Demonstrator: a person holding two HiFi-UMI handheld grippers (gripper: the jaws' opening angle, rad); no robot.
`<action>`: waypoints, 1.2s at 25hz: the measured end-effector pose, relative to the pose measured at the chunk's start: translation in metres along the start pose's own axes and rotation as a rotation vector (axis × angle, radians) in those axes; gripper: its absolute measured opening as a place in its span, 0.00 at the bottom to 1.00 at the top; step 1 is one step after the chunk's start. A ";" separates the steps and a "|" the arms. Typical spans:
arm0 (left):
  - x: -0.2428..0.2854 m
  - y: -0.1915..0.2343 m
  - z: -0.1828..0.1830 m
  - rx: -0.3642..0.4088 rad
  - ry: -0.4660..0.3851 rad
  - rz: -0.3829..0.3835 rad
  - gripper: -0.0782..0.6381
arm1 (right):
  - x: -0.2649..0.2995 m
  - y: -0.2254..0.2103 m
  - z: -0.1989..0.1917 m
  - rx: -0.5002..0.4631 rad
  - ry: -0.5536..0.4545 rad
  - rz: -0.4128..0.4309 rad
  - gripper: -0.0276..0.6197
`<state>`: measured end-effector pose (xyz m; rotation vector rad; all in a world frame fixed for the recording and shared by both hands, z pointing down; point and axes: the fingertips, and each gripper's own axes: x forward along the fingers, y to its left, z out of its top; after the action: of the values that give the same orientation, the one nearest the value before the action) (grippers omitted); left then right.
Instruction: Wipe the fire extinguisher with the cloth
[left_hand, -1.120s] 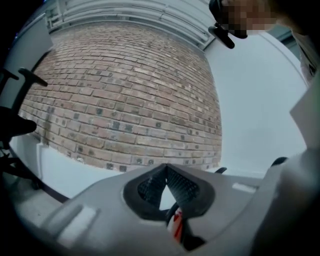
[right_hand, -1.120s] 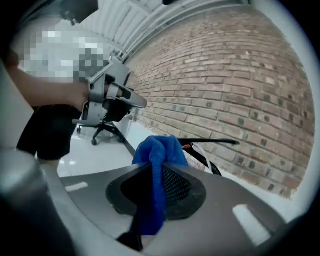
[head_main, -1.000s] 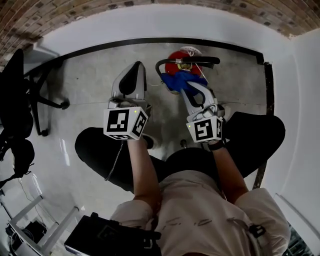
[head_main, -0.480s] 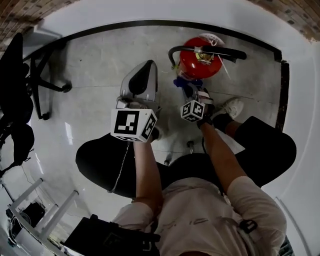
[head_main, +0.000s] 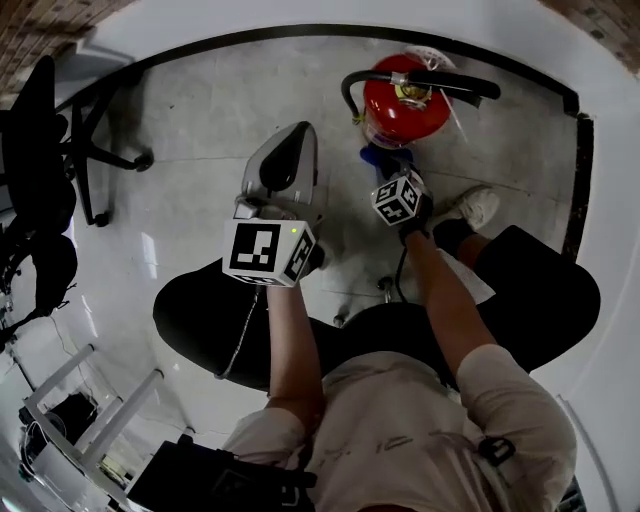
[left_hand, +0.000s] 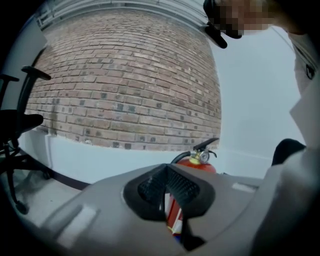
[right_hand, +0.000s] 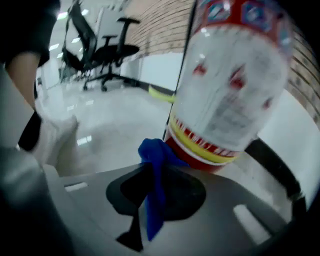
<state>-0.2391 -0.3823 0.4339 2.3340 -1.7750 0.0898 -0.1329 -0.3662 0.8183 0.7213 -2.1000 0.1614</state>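
Brick wall (left_hand: 125, 75), extinguisher label (right_hand: 235, 95) (illegible), blue cloth (right_hand: 153, 160)

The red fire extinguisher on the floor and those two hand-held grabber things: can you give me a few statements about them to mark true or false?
1. The red metal fire extinguisher stands upright on the grey floor. True.
2. The right gripper is empty. False: its jaws are shut on a blue cloth.
3. The blue cloth is low on the extinguisher's body, by its yellow band. True.
4. The left gripper grips the extinguisher's hose. False: its jaws are together on nothing, and it is held apart from the extinguisher.
5. A black office chair stands right against the extinguisher. False: it is well off to the person's left.
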 end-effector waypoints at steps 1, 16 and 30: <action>-0.001 -0.002 0.007 0.001 -0.012 -0.006 0.11 | -0.024 0.003 0.015 0.158 -0.056 0.025 0.13; 0.006 -0.022 0.093 0.046 -0.185 -0.030 0.11 | -0.262 -0.078 0.230 0.790 -0.816 -0.032 0.14; 0.019 -0.048 0.076 0.114 -0.081 -0.060 0.11 | -0.090 -0.058 0.018 1.254 -0.331 -0.176 0.13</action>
<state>-0.1935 -0.4032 0.3570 2.5026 -1.7790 0.0904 -0.0739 -0.3814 0.7287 1.7225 -2.0556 1.4088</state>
